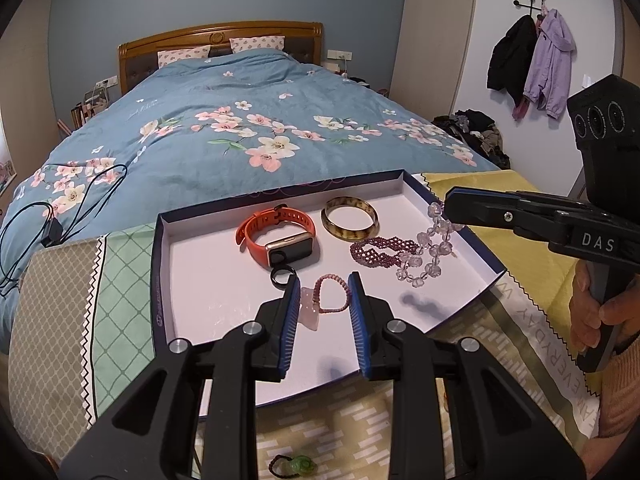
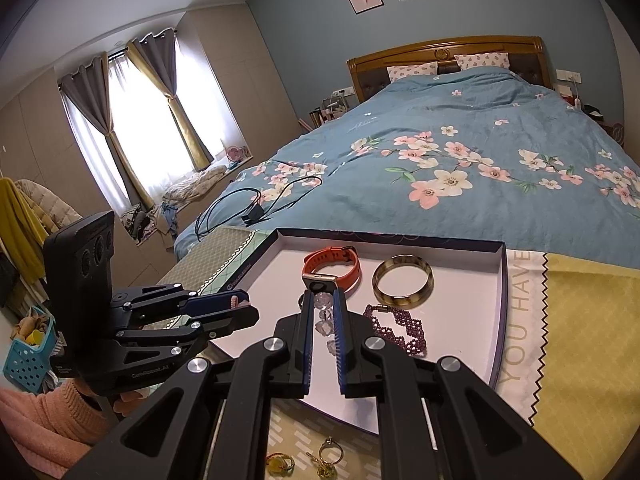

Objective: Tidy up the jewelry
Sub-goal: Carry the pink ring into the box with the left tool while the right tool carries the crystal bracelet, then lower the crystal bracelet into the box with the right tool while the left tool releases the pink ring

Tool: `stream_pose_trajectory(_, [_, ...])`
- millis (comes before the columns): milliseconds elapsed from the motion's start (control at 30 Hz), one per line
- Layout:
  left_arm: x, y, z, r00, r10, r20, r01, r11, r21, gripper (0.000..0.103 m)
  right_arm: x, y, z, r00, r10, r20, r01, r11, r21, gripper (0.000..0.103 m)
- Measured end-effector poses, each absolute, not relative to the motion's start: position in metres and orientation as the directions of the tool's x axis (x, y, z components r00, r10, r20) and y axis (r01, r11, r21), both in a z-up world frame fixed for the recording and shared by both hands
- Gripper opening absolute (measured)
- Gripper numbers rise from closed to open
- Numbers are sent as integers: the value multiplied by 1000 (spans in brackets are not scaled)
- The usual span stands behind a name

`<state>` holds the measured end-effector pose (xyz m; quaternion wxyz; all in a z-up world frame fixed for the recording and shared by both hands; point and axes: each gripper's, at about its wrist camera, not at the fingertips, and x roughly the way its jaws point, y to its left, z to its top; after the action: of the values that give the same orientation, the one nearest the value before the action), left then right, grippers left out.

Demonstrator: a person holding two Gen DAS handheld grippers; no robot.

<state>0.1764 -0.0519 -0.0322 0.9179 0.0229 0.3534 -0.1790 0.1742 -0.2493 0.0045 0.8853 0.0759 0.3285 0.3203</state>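
The tray [image 1: 162, 280] is a flat box lid, white inside w/ low dark-blue walls, in the mid of both views. It sits on cloths at the foot of the bed [image 1: 240, 120].

Left gripper [image 1: 323, 292] is at the low mid of the left view. Its blue ribbed pads are pinched on a small pink bead loop [image 1: 331, 294], narrow gap. A pale pink stone bit [image 1: 310, 306] hangs under it, over the tray's near part. The near left of the tray is bare white, lots of room there.

Right gripper [image 2: 323, 308] is low mid in the right view, nearly closed, holding a string of clear round beads [image 1: 430, 248]. The string drapes down over the tray's right wall and onto the floor of the tray.

Far part of the tray: orange rubber watch [image 1: 280, 236] w/ a shiny gold case, and beside it a smooth brown-yellow bangle [image 1: 350, 222]. A flat purple bead band [image 1: 372, 252] lies by the clear beads, touching them. A small black ring [image 1: 282, 276] sits just by the left pad.

On the cloth near the tray's close edge: a green charm on a dark loop [image 1: 296, 466] and gold rings [image 2: 330, 454].
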Motion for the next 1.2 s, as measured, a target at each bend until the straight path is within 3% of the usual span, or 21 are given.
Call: stream_pose_trajectory(1200, [205, -56, -46, 667, -257, -699, 292, 954, -72, 25, 191, -238, -6, 551, 625, -553, -517, 776, 362, 8])
